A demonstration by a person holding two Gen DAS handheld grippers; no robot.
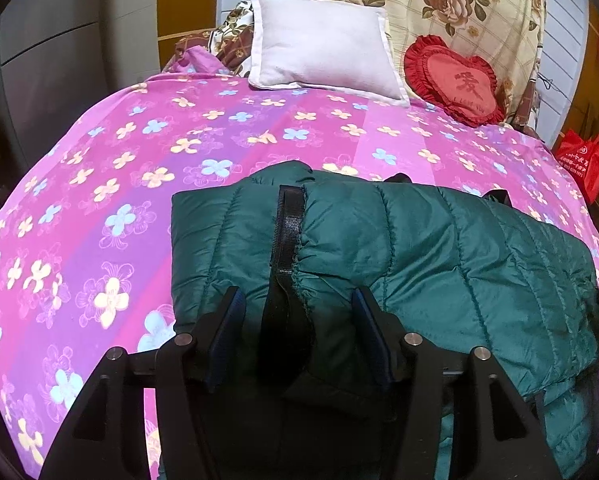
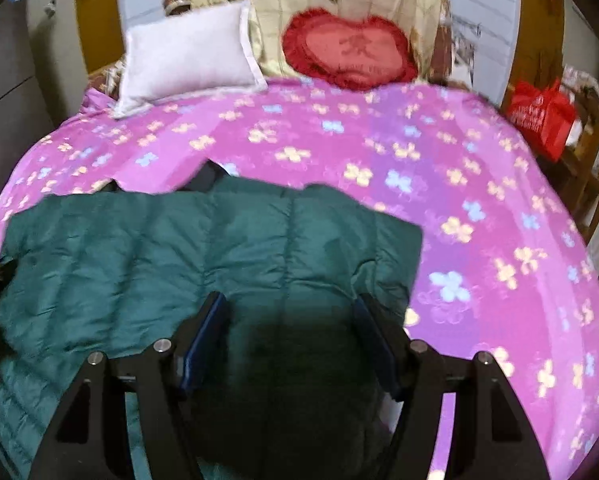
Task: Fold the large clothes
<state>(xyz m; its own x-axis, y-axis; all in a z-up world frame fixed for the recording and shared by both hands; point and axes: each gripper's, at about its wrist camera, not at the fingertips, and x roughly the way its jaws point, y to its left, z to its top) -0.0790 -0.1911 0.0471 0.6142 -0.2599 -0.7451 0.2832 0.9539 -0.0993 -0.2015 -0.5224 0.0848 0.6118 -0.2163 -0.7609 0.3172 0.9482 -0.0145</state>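
In the left wrist view, a grey cabinet (image 1: 59, 40) is seen at the far left, cut off by the fisheye edge. A pink flowered bedspread (image 1: 99, 200) covers the bed. The left gripper (image 1: 295, 300) is held low over a dark green quilted jacket (image 1: 439, 248), its jaws spread apart with the jacket's black zipper strip (image 1: 289, 224) lying between them; nothing is clamped. The jacket lies on the near part of the bedspread, and its lower edge is hidden behind the gripper frame. Farther back a white pillow (image 1: 319, 48) is propped, and to its right a red heart-shaped cushion (image 1: 455, 84) bears a Chinese character above the words "I LOVE YOU". At the right edge a red bag (image 1: 583, 160) carries white print too small to be read.

In the right wrist view, which is blurred, the jacket (image 2: 159, 248) fills the lower left. The right gripper (image 2: 291, 304) is held over it with jaws apart and nothing grasped. The cushion's (image 2: 351, 48) writing cannot be made out here. The bag (image 2: 539, 116) is seen at the far right.
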